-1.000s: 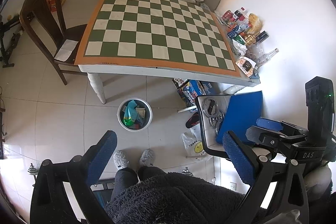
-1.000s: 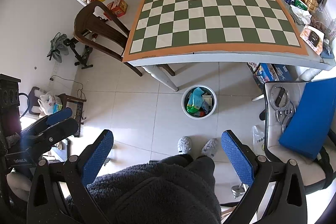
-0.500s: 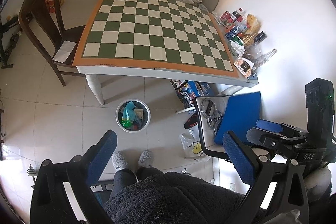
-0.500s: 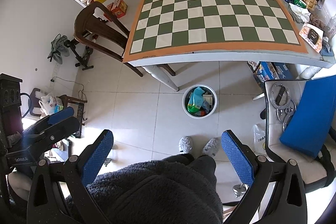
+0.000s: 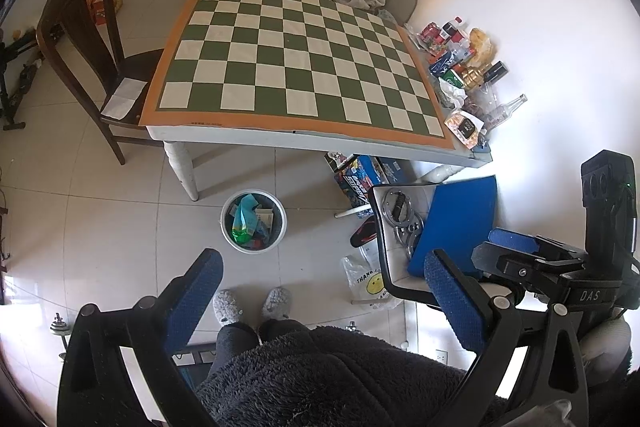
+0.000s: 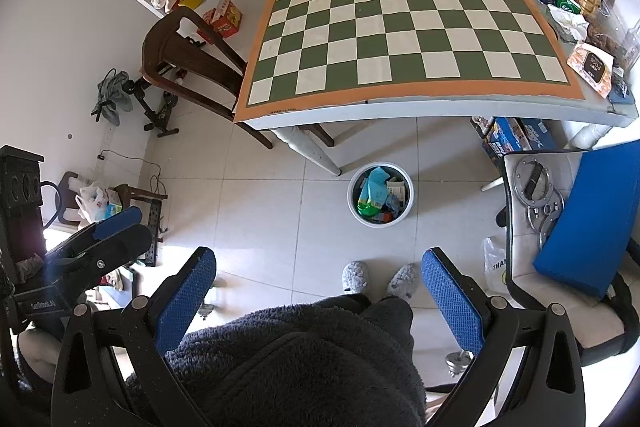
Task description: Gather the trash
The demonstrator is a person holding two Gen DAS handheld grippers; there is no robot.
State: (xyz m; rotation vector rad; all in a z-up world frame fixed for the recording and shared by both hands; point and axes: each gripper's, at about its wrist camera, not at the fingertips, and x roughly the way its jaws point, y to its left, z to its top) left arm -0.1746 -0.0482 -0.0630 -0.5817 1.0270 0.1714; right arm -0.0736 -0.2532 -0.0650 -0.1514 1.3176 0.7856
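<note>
Standing back, the person is holding both blue-padded grippers, left gripper (image 5: 320, 301) and right gripper (image 6: 318, 297), apart and empty above the round white trash bin (image 5: 253, 221), which is already holding wrappers.

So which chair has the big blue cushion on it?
The white-seated chair on the right, near the bin. The blue cushion lies on it beside metal rings. The dark wooden chair only holds a white paper.

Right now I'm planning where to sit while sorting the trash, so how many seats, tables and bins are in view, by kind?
Dark wooden chair: 1
White-seated chair holding a blue cushion: 1
Checkered-top table: 1
Round white trash bin: 1
Total: 4
</note>
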